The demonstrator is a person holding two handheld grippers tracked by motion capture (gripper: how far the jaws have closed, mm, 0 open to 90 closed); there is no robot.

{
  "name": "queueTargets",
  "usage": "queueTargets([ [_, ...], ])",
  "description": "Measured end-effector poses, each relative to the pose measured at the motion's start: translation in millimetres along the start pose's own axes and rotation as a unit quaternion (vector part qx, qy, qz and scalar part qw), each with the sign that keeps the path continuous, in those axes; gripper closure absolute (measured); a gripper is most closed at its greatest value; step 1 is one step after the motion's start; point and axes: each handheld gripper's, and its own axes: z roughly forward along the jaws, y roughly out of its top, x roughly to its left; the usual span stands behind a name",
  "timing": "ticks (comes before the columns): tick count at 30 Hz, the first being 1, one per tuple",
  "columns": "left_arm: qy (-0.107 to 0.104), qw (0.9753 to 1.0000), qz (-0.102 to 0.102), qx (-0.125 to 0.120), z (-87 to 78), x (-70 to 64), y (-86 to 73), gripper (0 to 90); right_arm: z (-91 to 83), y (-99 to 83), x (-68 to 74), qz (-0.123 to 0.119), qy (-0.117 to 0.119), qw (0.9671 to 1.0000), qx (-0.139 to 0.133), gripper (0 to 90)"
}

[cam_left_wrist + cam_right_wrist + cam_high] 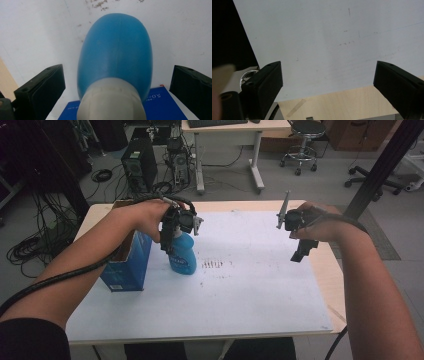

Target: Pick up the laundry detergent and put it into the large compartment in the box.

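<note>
White table sheet (250,285), marked with scribbles. Blue bottle (182,254) upright beside blue box (127,265), between spread left gripper (172,236) jaws, untouched. Right gripper (302,251) raised, jaws apart, empty.

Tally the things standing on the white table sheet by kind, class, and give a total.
Blue plastic bottle with a pale cap: 1
Blue cardboard box with an open top: 1
Total: 2
</note>
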Motion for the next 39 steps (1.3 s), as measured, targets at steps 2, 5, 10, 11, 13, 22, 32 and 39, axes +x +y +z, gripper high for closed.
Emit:
queueTargets([
  [2, 0.002, 1.0, 0.003, -0.001, 2.2, 0.7, 0.1, 0.2, 0.6, -0.4, -0.4, 0.001, 0.0, 1.0, -0.001, 8.7],
  [5, 0.004, 1.0, 0.004, -0.003, 5.4, 0.9, -0.3, 0.2, 2.4, -0.7, -1.0, 0.001, 0.002, 1.0, 0.002, 8.6],
  [10, 0.006, 1.0, 0.003, 0.0, 8.2, 0.6, -1.0, 0.2, 6.6, -0.4, -2.4, 0.001, 0.005, 1.0, 0.001, 8.7],
  [11, 0.007, 1.0, 0.005, 0.001, 8.5, 1.0, -1.0, 0.2, 7.0, -0.2, -2.6, 0.0, 0.005, 1.0, 0.002, 8.7],
  [13, 0.007, 1.0, 0.005, 0.001, 9.4, 1.2, -1.5, 0.2, 7.6, 0.1, -2.8, -0.001, 0.004, 1.0, 0.001, 8.6],
  [22, 0.017, 0.9999, 0.002, 0.001, 11.8, 1.6, -2.5, 0.4, 9.6, -0.6, -3.5, 0.0, 0.008, 1.0, 0.001, 8.6],
  [32, 0.013, 0.9999, 0.002, 0.004, 12.3, 1.9, -2.4, 4.4, 6.9, -0.7, -2.4, 0.004, 0.005, 1.0, 0.003, 8.7],
  [39, 0.014, 0.9999, 0.001, 0.009, 14.1, 2.0, -2.8, 8.7, 6.9, -0.5, -2.1, 0.002, 0.006, 1.0, 0.003, 8.7],
])
